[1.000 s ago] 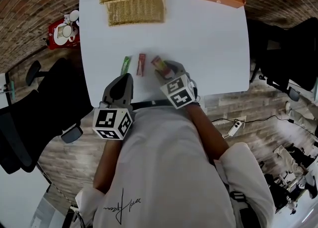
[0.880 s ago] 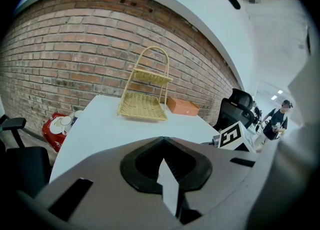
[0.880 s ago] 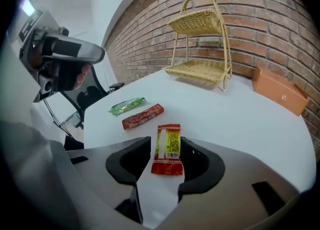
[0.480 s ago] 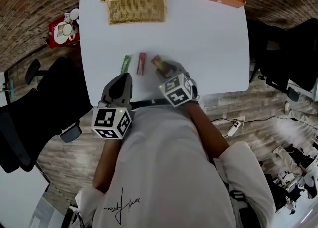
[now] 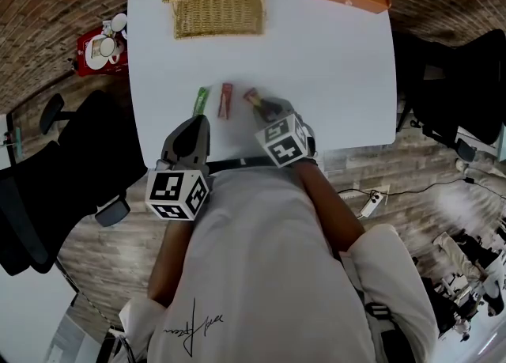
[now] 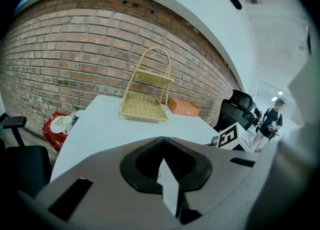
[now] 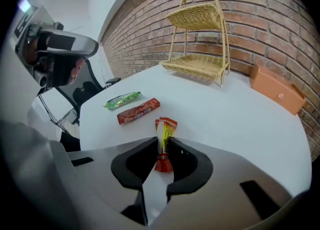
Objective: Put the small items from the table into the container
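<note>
Left gripper [image 6: 162, 166] hovering at near bench [image 5: 332, 69] edge, jaws shut, empty. Right gripper [image 7: 160, 160] closing jaws on orange packet [image 7: 165, 129], pinching it edge-up by tail. Thin grip, so packet possibly slipping on lift. Red packet [image 7: 138, 111], green packet [image 7: 122, 99] lying just beyond. Wicker basket [image 7: 197, 63] standing at far edge.

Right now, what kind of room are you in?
Probably an office or a workshop room: a bare brick wall, a white table with black office chairs beside it, and a power strip on the wooden floor.
</note>
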### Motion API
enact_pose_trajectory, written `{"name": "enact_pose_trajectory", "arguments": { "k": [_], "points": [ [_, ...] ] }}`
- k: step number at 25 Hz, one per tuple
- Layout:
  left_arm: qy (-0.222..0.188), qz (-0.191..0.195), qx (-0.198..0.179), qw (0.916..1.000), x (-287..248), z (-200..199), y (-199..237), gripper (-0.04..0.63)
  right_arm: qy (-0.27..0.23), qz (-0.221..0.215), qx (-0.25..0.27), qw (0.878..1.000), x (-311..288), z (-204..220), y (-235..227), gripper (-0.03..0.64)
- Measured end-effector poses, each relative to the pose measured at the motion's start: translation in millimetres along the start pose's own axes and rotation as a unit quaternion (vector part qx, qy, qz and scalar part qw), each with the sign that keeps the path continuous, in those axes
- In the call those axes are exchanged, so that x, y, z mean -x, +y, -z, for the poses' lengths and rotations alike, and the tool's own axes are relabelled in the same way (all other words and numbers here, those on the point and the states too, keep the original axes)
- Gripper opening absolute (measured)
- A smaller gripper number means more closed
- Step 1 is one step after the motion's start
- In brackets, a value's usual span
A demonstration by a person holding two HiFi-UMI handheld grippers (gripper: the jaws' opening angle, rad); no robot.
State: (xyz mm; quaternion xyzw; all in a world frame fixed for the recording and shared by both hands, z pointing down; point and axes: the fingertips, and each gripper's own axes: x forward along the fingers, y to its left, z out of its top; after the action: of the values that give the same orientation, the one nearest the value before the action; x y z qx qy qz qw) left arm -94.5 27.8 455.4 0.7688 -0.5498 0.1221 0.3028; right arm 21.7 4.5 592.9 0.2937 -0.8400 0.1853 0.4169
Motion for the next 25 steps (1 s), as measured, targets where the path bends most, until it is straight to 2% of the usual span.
{"name": "enact_pose_trajectory", "arguments": {
  "k": [16,25],
  "points": [
    [-0.009,0.016,-0.007,0.9998,-2.3,-1.5,-10.1,0.011,-0.009,-0.021,-0.039,0.999,14.9,-7.7,-0.8,0.066],
    [-0.021,0.025,0.004,0.9994,-2.2,-5.6,-16.0,0.011,-0.023,-0.022,-0.027,0.999,27.9,-22.6,-2.7,0.066]
  ]
}}
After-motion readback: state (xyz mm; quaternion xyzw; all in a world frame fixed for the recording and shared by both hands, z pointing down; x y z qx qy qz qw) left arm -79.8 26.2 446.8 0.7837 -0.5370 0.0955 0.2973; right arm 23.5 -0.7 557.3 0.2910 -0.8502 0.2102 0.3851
